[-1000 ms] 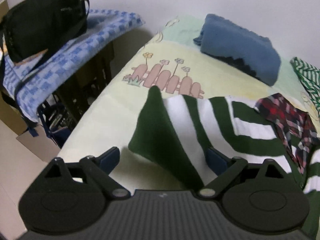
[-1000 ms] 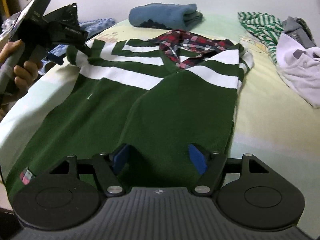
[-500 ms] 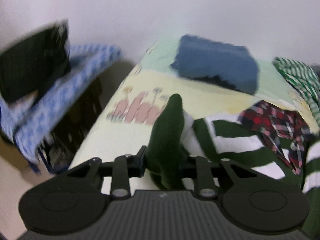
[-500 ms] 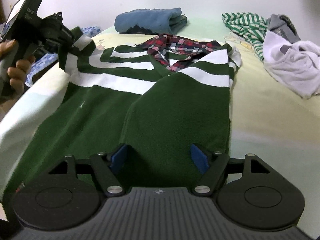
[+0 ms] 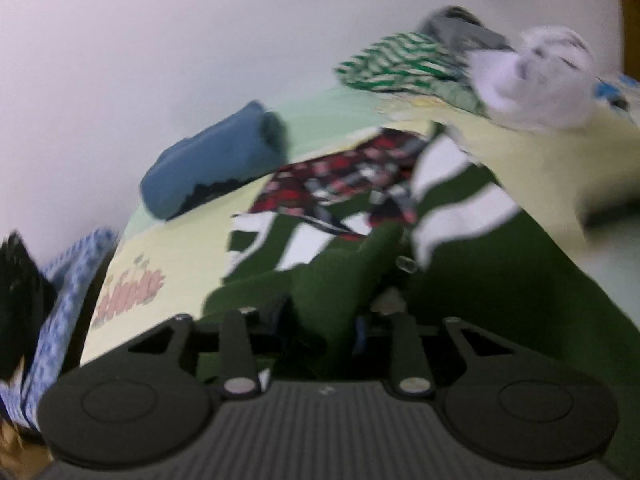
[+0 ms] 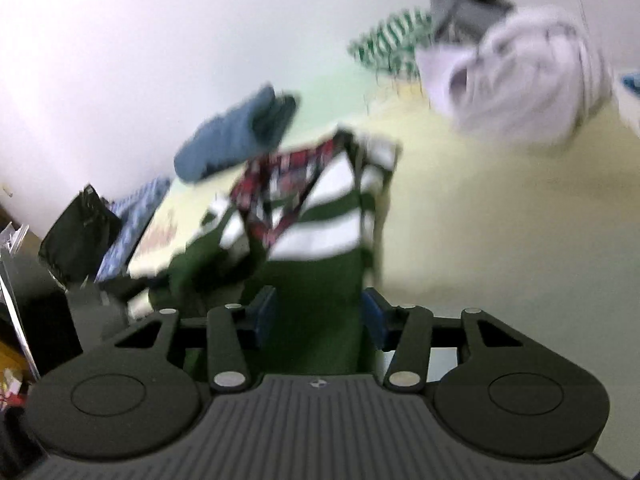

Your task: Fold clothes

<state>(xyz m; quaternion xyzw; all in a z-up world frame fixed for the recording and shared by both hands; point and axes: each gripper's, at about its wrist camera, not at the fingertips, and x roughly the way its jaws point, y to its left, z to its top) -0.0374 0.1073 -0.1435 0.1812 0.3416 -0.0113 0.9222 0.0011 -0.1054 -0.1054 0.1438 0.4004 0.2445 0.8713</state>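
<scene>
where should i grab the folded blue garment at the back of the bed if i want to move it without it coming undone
Grip the folded blue garment across its rounded fold, the end nearest the striped sweater, probably coming in low along the bed from that side. The layers appear to curl together there, so one pinch should hold them all. The frames are blurred, so check the fold line first.

My right gripper [image 6: 318,316] pinches the green sweater [image 6: 320,280], its plaid collar [image 6: 280,184] beyond. Far left lies a blue fold [image 6: 232,140]; far right, a white heap [image 6: 516,80] on the yellow bed [image 6: 500,220].
</scene>
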